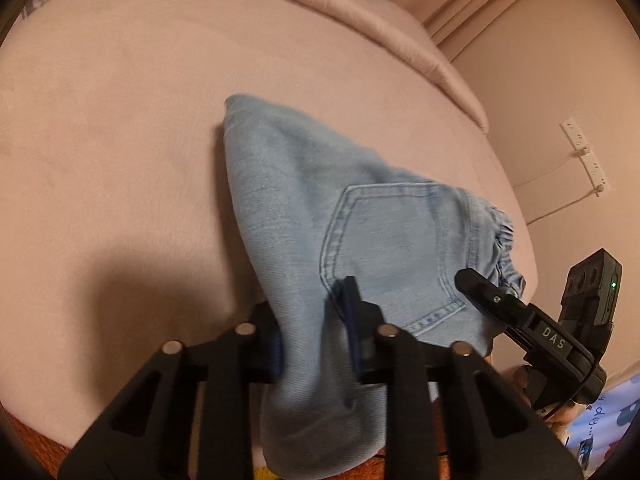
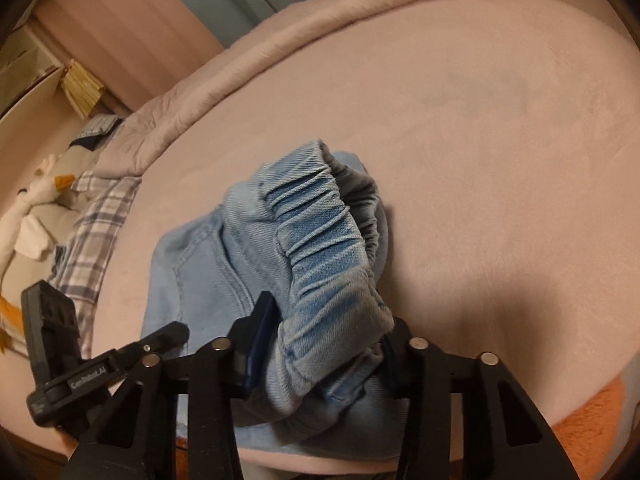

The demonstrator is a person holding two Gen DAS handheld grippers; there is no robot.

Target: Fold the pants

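Light blue denim pants (image 1: 320, 216) lie partly on the pink bed, back pocket up, with the near end lifted off the surface. My left gripper (image 1: 316, 336) is shut on the pants' near fabric by the pocket. My right gripper (image 2: 324, 344) is shut on the gathered elastic waistband (image 2: 320, 224), which bunches up over its fingers. The right gripper also shows in the left wrist view (image 1: 492, 292) at the waistband edge. The left gripper shows in the right wrist view (image 2: 160, 340) at the lower left beside the pants (image 2: 192, 264).
The pink bed cover (image 1: 120, 140) spreads wide beyond the pants. A rolled pink duvet (image 2: 248, 60) lines the far side. A plaid cloth (image 2: 100, 216) and a white plush toy (image 2: 36, 200) lie left. A wall socket strip (image 1: 584, 156) is at right.
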